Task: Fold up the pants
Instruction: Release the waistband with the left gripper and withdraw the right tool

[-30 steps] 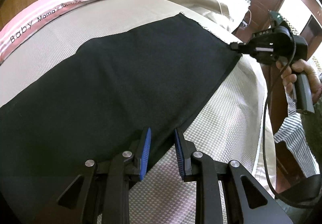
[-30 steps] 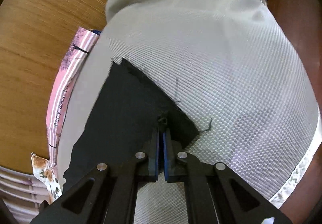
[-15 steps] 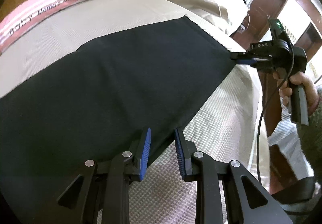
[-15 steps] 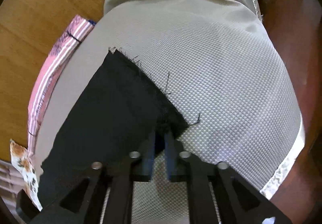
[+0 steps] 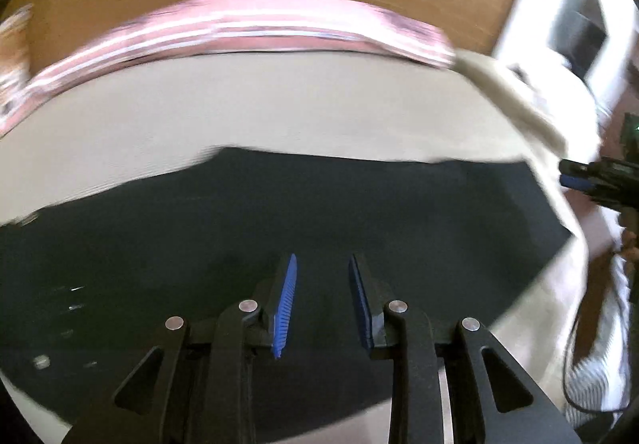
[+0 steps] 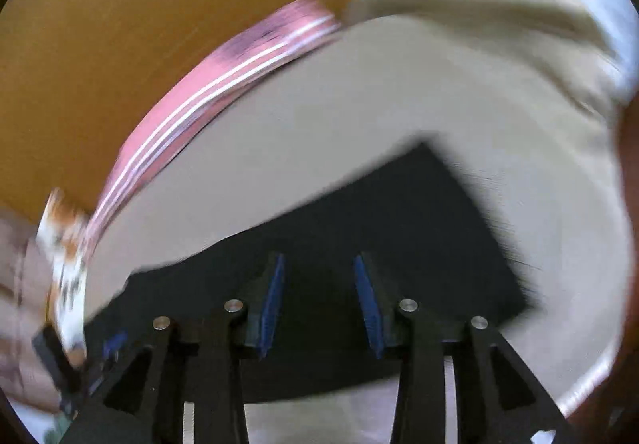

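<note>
Over the black pants (image 5: 359, 212), both the left gripper (image 5: 322, 284) and right gripper (image 6: 319, 284) hang part-open, jaws widening, holding nothing. Beside the pink pillow (image 5: 239, 28), the loose fold could slip askew if a finger snags the cloth.

The left black plastic two-finger claw (image 5: 321, 298) has ribbed bright blue pads (image 5: 285, 308) lining the inner faces of its fingers, and four round silver screws sit across its angular linkage arms, which have triangular cut-outs. The right black claw (image 6: 319, 300) is built the same, with darker blue pads (image 6: 369, 308). At three o'clock in the left view a black cable (image 5: 569, 384) loops past a blurred grey-and-white striped garment (image 5: 595, 372).
</note>
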The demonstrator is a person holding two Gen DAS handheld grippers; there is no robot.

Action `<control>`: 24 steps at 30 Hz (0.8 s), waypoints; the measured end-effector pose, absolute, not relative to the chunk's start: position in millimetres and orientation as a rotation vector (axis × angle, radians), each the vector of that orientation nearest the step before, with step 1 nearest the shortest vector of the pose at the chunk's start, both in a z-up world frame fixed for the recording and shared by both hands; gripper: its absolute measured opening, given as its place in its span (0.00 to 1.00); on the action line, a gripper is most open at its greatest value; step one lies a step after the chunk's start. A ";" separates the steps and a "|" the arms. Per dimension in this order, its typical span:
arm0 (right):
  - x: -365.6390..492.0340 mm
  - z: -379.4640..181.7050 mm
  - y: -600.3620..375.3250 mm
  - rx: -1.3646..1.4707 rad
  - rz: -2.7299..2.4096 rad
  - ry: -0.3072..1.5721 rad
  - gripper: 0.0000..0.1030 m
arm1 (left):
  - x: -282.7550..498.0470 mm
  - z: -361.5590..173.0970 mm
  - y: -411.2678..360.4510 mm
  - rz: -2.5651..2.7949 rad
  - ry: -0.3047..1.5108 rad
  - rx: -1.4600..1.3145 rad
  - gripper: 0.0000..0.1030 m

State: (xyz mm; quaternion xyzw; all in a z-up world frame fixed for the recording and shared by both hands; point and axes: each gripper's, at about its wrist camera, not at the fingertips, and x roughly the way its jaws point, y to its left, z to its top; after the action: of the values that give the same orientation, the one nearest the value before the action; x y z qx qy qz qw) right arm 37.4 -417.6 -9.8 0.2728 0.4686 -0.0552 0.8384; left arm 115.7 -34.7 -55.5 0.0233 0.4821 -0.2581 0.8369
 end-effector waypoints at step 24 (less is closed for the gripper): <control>268.3 -86.0 -129.9 0.308 0.597 1.335 0.07 | 106.5 -94.5 67.8 -0.392 1.062 -0.067 0.28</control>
State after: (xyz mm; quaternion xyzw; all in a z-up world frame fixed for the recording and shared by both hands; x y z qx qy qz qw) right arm 268.3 -129.9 -86.0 0.1402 0.6071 0.2715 0.7335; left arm 106.5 67.8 -94.5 -0.0317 0.5030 -0.1858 0.8435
